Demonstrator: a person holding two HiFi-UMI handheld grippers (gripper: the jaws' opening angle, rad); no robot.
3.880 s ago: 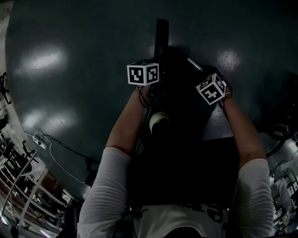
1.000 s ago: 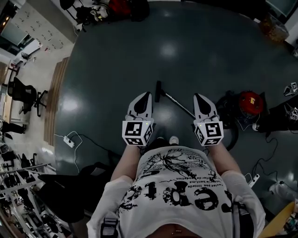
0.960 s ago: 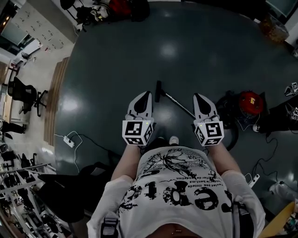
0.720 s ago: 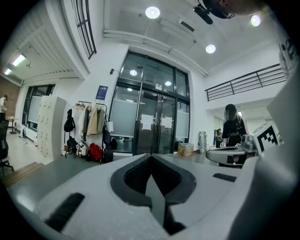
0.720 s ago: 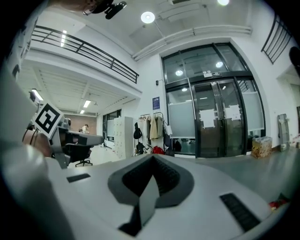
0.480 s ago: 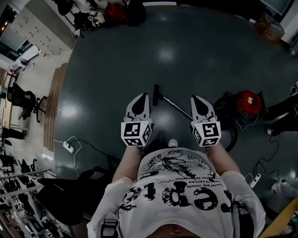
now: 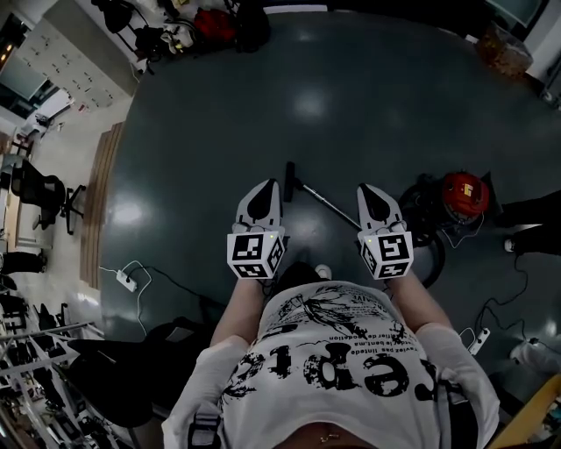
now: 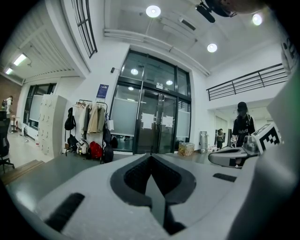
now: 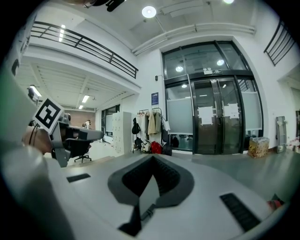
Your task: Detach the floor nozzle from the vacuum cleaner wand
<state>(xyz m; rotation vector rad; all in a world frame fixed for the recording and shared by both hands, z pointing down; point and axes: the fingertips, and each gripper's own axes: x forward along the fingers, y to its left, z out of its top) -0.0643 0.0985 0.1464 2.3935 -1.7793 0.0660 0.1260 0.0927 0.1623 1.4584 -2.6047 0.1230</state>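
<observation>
From the head view I look down at a dark floor. The black floor nozzle [image 7: 288, 180] lies there with the thin wand [image 7: 329, 202] running from it toward the red vacuum cleaner [image 7: 462, 195]. Whether nozzle and wand are joined I cannot tell. My left gripper [image 7: 267, 186] and right gripper [image 7: 369, 189] are held level in front of the person's chest, high above the floor and touching nothing. In the left gripper view its jaws [image 8: 151, 157] are shut and empty. The right gripper [image 9: 152, 158] is also shut on nothing. Neither gripper view shows the nozzle.
A power strip with its cable [image 7: 127, 279] lies on the floor at left, near an office chair [image 7: 44, 188]. Bags and coats [image 7: 210, 22] stand by the far wall. Cables [image 7: 478, 338] trail at right. A person in dark clothes [image 8: 243, 129] stands near the glass doors [image 8: 157, 122].
Several seconds ago the person was bent low with both grippers near the nozzle; now they stand upright, grippers held level. Over the last second both grippers stayed shut and nearly still.
</observation>
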